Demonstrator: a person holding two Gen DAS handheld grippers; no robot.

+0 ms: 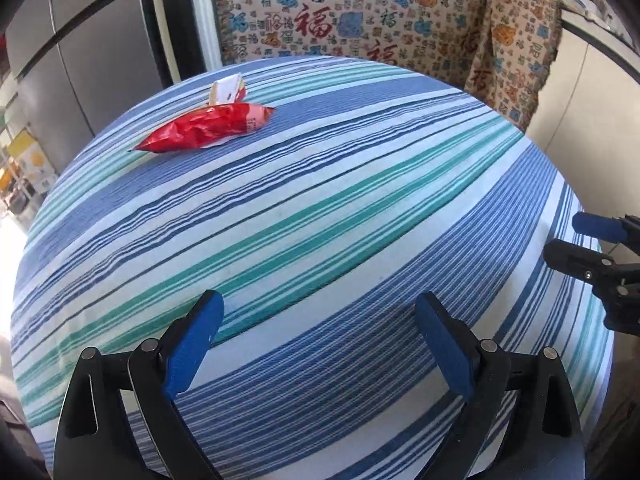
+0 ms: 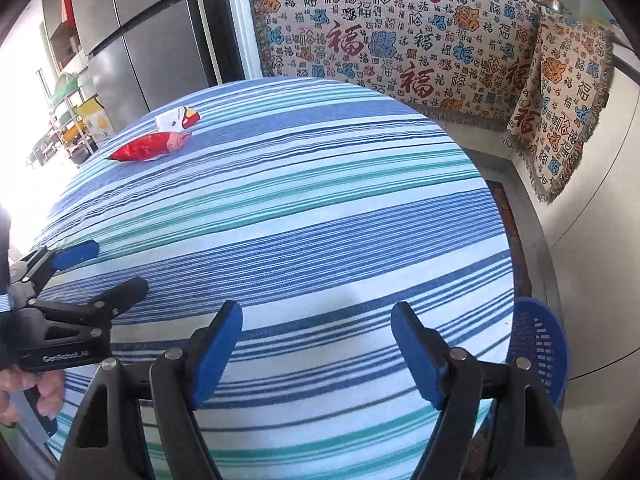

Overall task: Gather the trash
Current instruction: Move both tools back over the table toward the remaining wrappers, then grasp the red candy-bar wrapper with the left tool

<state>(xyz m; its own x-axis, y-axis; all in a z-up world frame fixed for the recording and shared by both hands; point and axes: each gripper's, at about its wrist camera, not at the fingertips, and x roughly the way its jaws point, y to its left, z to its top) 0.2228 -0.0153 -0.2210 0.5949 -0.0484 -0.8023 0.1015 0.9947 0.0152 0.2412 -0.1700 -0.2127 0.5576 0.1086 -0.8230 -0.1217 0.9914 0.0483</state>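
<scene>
1. I have both grippers, left gripper and right gripper, fingers wide and empty, ready to grab.
2. The red wrapper and white carton lie at the desk's far left, well apart from me; blue basket waits beside its right edge.

You have before you, by count:
- Trash pieces on table: two — one red snack bag, one small white-and-red wrapper, touching.
- Round tables with striped cloth: one.
- Blue perforated baskets: one, beside table edge.
- Grippers: two — left gripper, right gripper, both with jaws apart, nothing between.
- Patterned throws: two.
- Fridges: one.
</scene>
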